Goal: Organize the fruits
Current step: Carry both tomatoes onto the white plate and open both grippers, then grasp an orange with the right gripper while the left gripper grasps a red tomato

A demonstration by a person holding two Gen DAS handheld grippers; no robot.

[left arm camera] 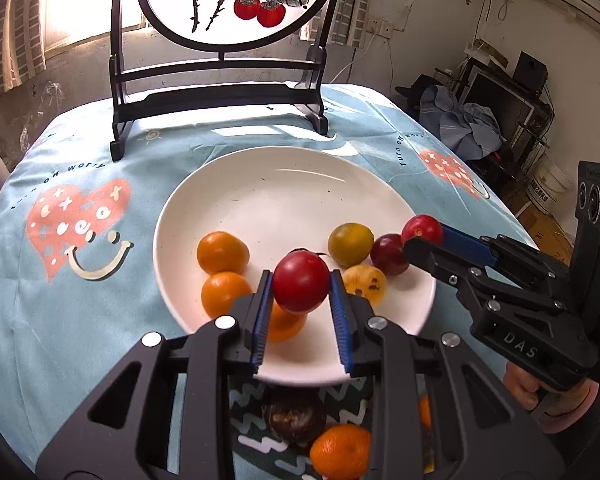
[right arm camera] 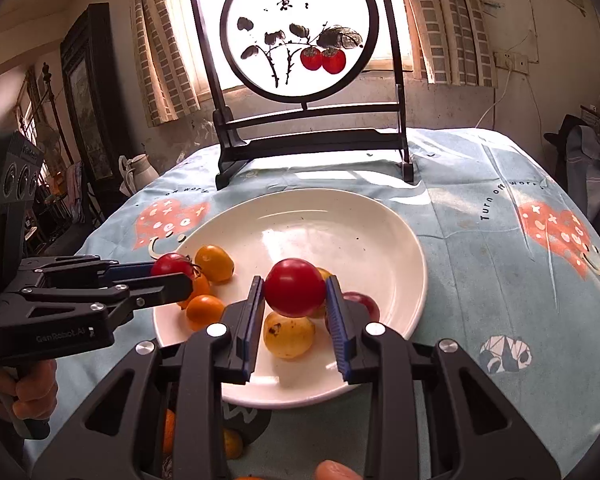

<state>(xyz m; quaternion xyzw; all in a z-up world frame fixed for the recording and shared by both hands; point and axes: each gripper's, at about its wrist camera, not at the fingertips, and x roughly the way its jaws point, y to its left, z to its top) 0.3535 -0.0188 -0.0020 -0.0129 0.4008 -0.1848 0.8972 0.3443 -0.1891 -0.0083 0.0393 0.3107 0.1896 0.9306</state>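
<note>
Blocking oranges (left arm camera: 284, 322), red fruit (left arm camera: 301, 287), plate (left arm camera: 260, 184) rim cropped

Black grippers (left arm camera: 300, 292), ribbed blue fingers (left arm camera: 340, 316)

Left black gripper (left arm camera: 300, 296), blue ribbed pads: glossy red round tomato (left arm camera: 301, 286) between jaws.
Right black gripper (right arm camera: 295, 300), same blue pads: second glossy red round fruit (right arm camera: 295, 287) between jaws.
Glossy white round plate (left arm camera: 284, 192) beyond both jaws.
On plate: three orange round fruits (left arm camera: 222, 252); greenish-yellow one (left arm camera: 350, 243); dark red plum-like one (left arm camera: 388, 254); pale yellow one with brown specks (left arm camera: 365, 283).
Light blue tablecloth (left arm camera: 100, 280): coral-pink hearts with white marks, cream smiles, dark lettering.
Black-framed round white screen (right arm camera: 296, 36): black ink leaves, two red fruits.
</note>
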